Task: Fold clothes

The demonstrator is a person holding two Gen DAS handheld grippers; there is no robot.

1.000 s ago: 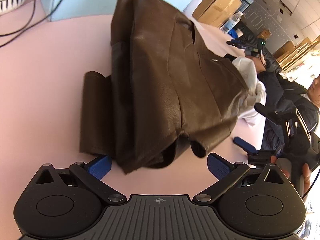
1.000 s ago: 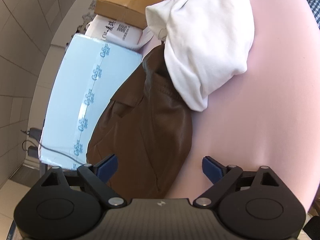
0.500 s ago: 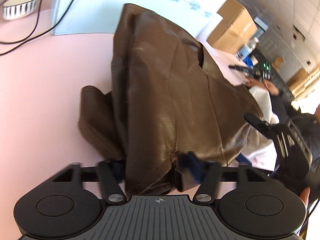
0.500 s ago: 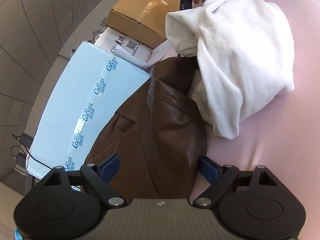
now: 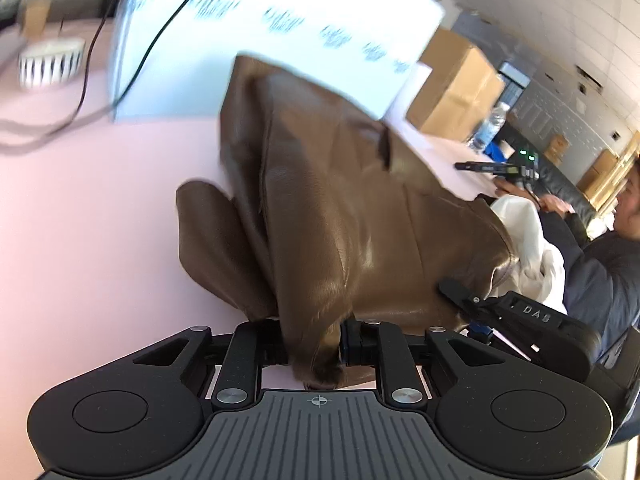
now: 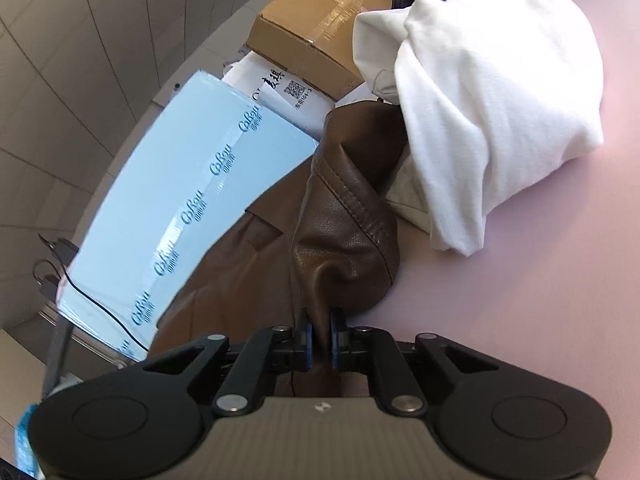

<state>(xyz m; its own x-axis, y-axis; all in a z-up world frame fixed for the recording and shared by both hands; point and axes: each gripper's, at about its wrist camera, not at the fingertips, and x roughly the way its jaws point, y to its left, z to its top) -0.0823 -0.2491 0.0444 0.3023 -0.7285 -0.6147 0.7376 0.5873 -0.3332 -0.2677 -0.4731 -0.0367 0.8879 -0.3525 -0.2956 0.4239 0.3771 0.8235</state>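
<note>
A brown leather jacket (image 5: pixel 340 220) lies bunched on the pink table (image 5: pixel 100 220). My left gripper (image 5: pixel 314 344) is closing on the jacket's near hem, and its pads press on a fold of leather between them. In the right wrist view, my right gripper (image 6: pixel 320 336) is shut on a stitched edge of the same jacket (image 6: pixel 344 240), which bulges up just beyond the pads. A white garment (image 6: pixel 492 100) lies heaped over the jacket's far end. It also shows at the right of the left wrist view as a white garment (image 5: pixel 528 232).
A light blue box (image 6: pixel 180 208) stands against the jacket, with a cardboard box (image 6: pixel 320 36) behind it. A striped bowl (image 5: pixel 50 62) and a black cable (image 5: pixel 80 100) lie at far left. A person in a dark sleeve (image 5: pixel 608 272) sits at the table's right.
Both grippers went from wide open around the jacket to pinched on it. The left one has lifted and tilted up, raising the hem. The right one moved in onto the jacket's edge.
</note>
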